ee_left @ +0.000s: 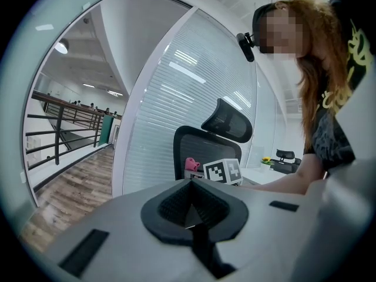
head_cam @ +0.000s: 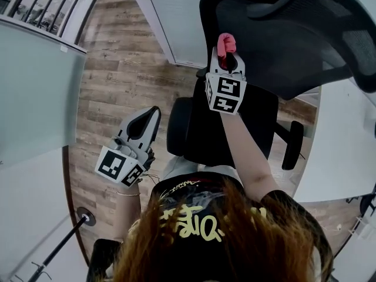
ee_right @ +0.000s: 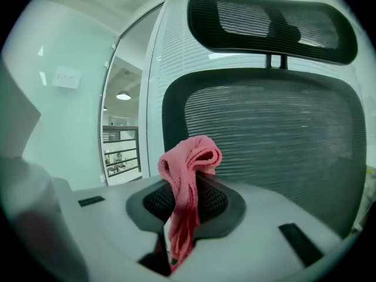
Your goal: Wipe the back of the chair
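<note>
One pink cloth (ee_right: 187,172) is pinched between the right gripper (head_cam: 227,62) jaws, near one mesh office chair (ee_right: 276,134); the left gripper (ee_left: 191,209) jaws meet, empty

Your right arm (head_cam: 247,151) reaches forward, holding the right tongs (head_cam: 230,62) raised with their jaws clamped on a pink cloth (head_cam: 225,42), while your left tongs (head_cam: 151,115) hang low at your left side, jaws closed on nothing

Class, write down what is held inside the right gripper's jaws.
A pink cloth is pinched in the right gripper's shut jaws, its bunched end poking out toward the chair back. The cloth's lower end, deep in the jaws, is covered.
</note>
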